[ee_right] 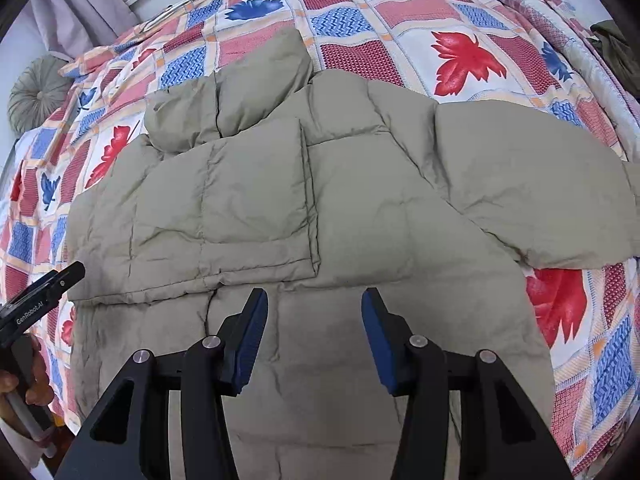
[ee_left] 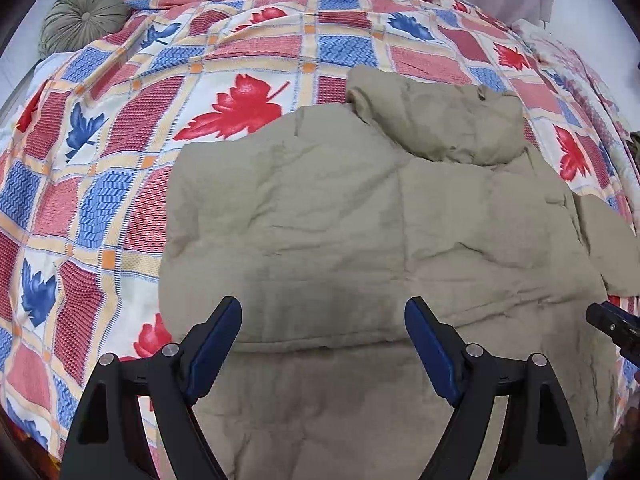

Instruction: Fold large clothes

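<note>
Now the folding is sitting partway along, by my reading: the khaki puffer jacket (ee_right: 304, 208) is lying spread on the bed, over a patchwork bedspread (ee_left: 120, 168), and its left side is already lying folded in over the body, the folded panel's straight edge running down the middle in the right wrist view. Its other sleeve (ee_right: 532, 200) is still stretching out flat to the right, so that side is waiting its turn.

Both tools are hovering above the hem end of the jacket, pointing steeply down. The left gripper (ee_left: 323, 338) is standing wide apart with nothing between its blue pads, only quilted fabric lying below. The right gripper (ee_right: 314, 330) is standing part open and likewise holding nothing.

Judging from this, the next move is calling for a pinch on the outstretched sleeve near its cuff, then a carry across the body so it is matching the folded side; a thick padded layer is likely wanting a deep bite from the jaws or it may be slipping out.

The jacket shell is looking matte and lightly creased, stitched into puffy rectangular baffles, with a plump stand-up collar (ee_right: 236, 96) at the far end. The bedspread is showing red and blue maple leaves in woven-looking squares with pale orange bands. A round pleated cushion (ee_left: 86, 16) is resting at the bed's far left corner
</note>
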`<state>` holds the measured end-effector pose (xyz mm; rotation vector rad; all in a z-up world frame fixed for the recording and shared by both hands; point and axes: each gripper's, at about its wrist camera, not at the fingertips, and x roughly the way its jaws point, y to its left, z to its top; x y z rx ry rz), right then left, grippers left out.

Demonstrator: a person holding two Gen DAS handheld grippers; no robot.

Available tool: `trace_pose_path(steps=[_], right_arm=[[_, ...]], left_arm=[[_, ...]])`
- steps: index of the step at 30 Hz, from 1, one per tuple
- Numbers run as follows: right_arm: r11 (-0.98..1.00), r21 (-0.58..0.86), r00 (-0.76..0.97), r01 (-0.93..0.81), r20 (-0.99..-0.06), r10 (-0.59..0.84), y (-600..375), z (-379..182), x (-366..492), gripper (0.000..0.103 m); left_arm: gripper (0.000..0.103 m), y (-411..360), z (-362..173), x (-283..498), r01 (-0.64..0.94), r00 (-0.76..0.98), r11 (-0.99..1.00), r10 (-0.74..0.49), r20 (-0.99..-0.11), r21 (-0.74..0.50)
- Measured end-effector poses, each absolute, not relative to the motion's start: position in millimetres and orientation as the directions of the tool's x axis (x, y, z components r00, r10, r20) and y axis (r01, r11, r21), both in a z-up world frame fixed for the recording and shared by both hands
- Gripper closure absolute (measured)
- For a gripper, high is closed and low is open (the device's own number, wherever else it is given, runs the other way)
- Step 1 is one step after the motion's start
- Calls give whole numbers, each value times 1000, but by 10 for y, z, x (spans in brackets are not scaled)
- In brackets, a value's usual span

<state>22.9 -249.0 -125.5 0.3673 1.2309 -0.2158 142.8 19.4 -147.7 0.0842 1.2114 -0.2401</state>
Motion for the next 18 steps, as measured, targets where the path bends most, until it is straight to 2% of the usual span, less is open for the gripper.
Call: trace_pose_path(steps=[5, 6, 7, 14, 16, 18], right_arm=[[919, 148, 326, 365, -945, 23, -2603, -1215, 92, 43], [918, 149, 326, 366, -945, 23, -2631, -1211, 70, 42], [918, 149, 327, 368, -945, 22, -2662, -1207, 44, 41], [907, 149, 327, 395, -945, 13, -2909, -1196, -143, 35], [901, 158, 331, 404, -943, 17, -2997, -1198, -200, 25], [891, 175, 345, 418, -938, 23, -3097, -1194, -273, 23]], left_arm=[[18, -126, -1484, 1262, 282, 280, 955, -179, -943, -97], [13, -191, -1504, 1243, 290, 255, 951, -182, -950, -104], [0, -258, -1524, 1225, 298, 233, 948, -183, -955, -109], [0, -650, -1465, 1057, 337, 274, 937, -194, -942, -95], [0, -764, -1467, 1039, 354, 253, 928, -216, -943, -117], [0, -903, -1485, 1006, 377, 233, 919, -215, -948, -116]])
